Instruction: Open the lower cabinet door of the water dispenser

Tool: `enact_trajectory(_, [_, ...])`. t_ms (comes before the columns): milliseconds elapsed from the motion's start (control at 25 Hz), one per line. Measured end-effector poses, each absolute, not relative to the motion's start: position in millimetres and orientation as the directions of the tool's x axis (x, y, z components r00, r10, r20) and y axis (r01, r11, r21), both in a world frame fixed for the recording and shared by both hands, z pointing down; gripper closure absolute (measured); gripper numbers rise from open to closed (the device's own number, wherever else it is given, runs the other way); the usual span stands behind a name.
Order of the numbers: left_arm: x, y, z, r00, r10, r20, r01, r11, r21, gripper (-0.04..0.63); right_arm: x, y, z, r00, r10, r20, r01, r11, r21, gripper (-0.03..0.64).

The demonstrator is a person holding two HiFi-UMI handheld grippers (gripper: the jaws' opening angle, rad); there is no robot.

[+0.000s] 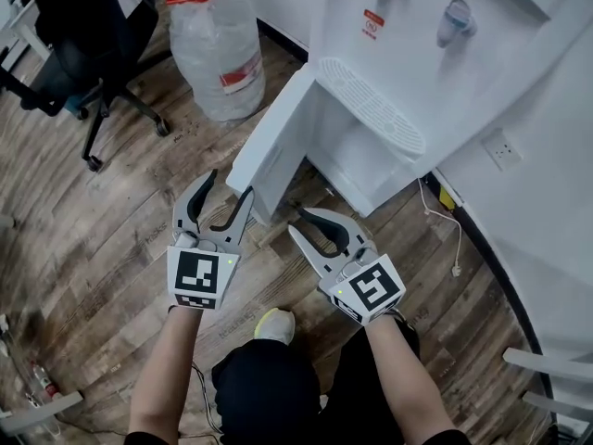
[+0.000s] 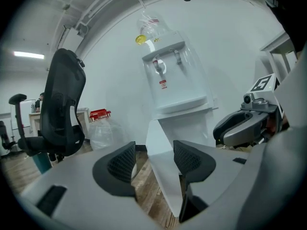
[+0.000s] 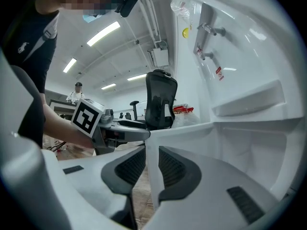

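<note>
Toward twelve o'clock, the white water dispenser's (image 1: 408,54) flat white lower cabinet door (image 1: 278,137) stood ajar. Your right gripper (image 1: 295,221) held its jaws nearly together, pinching the door's edge, while your left gripper (image 1: 231,185) gaped empty. You did best to follow the hinge's arc.

The white cabinet door (image 1: 269,146), swung outward, fills the gap between the fingers of the right gripper (image 1: 294,220), so nothing else fits there. The panel's free edge also stands just ahead of the fingers of the left gripper (image 1: 230,183), whose own gap is free. Left of those fingers lies bare wooden floor (image 1: 111,211) (plenty of room), bounded farther out by a clear plastic water bottle with a red cap (image 1: 215,49) and a black office chair (image 1: 83,17). Right of the right fingers, the white water dispenser body (image 1: 371,156) blocks the way.
</note>
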State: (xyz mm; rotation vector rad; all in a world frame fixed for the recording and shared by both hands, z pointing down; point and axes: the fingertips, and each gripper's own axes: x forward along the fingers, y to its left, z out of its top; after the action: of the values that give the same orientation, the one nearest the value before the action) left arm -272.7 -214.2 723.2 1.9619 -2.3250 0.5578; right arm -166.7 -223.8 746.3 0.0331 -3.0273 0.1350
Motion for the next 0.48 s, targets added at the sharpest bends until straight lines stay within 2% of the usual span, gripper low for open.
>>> enact_trajectory(160, [-285,-212,724,-0.222,-0.938,0.268,-0.958,0.158,-0.24,0.341,-176,-221,744,-0.995,-0.011,0.102,-0.02,0.996,-0.088,0.557])
enact_trajectory(480, [-306,-208,726,-0.266,-0.926,0.268,-0.95,0.204,-0.239,0.344,-196,-217,739,-0.996,0.02,0.09,0.01,0.995,-0.1,0.583])
